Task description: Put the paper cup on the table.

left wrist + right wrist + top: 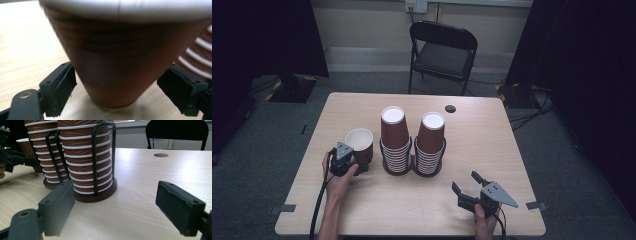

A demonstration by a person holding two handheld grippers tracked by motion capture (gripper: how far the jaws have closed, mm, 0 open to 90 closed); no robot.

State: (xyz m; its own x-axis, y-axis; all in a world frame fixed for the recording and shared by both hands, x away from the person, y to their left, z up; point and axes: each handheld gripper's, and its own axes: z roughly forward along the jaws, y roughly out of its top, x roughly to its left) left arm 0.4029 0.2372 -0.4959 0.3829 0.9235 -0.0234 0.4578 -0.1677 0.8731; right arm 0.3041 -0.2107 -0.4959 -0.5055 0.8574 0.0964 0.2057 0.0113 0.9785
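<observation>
Left gripper (357, 162) jaws apart, straddling upright brown cup (360, 144) on table (492, 145), small gaps both sides. Right gripper (466, 184) wide apart, holding nothing, near cup stacks (412, 142).

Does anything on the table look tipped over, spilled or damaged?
Nothing stands out. The single cup stands upright between the open jaws of the left tool, and both cup stacks sit straight in their holder.

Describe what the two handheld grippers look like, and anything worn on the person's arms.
Both are black. The left gripper and right gripper each carry a grey three-cornered plate on top and end in two blocky jaws faced with flat dark pads. A brass-coloured ring sits near the left jaw's base. A black cable trails from the left gripper. The forearms are bare, with no sleeves.
</observation>
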